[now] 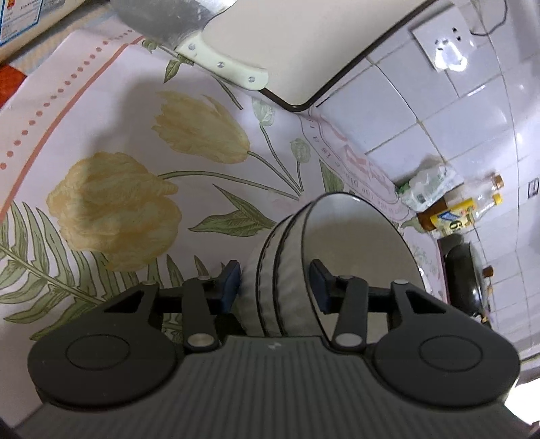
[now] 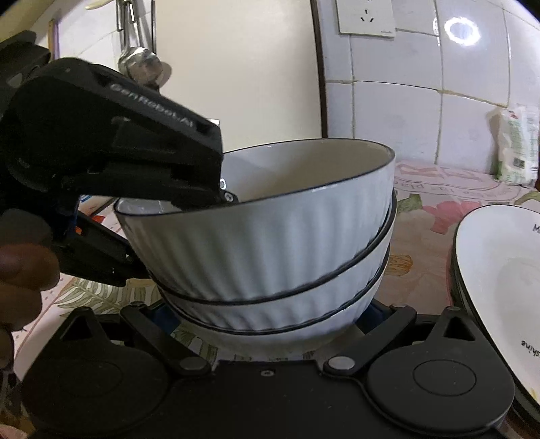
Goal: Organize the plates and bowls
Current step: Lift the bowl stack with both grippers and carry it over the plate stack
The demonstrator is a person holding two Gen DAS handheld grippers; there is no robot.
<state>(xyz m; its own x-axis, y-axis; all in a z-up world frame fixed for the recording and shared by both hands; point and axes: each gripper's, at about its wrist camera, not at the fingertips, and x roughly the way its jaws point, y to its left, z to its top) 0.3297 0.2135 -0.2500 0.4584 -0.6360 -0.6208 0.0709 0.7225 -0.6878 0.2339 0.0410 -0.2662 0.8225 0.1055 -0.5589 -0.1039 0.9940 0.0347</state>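
Observation:
Three white ribbed bowls with dark rims are nested in a stack [image 2: 270, 243] on the flowered tablecloth [image 1: 111, 202], the top bowl tilted. My left gripper [image 1: 275, 280] is shut on the stack's near walls [image 1: 280, 270], one blue pad outside and the other inside the top bowl. The right wrist view shows that left gripper [image 2: 182, 233] biting the stack's left rim, upper finger in the top bowl. My right gripper [image 2: 270, 314] straddles the bottom bowl [image 2: 287, 334], wide, pads against both its sides. White plates [image 2: 499, 270] lie stacked to the right.
A cream cutting board [image 1: 303, 44] and a cleaver [image 1: 168, 20] lean at the back. Bottles [image 1: 472, 209], a plastic bag [image 1: 428, 185] and a dark pan [image 1: 465, 270] stand by the tiled wall. A hand [image 2: 20, 270] shows at the left.

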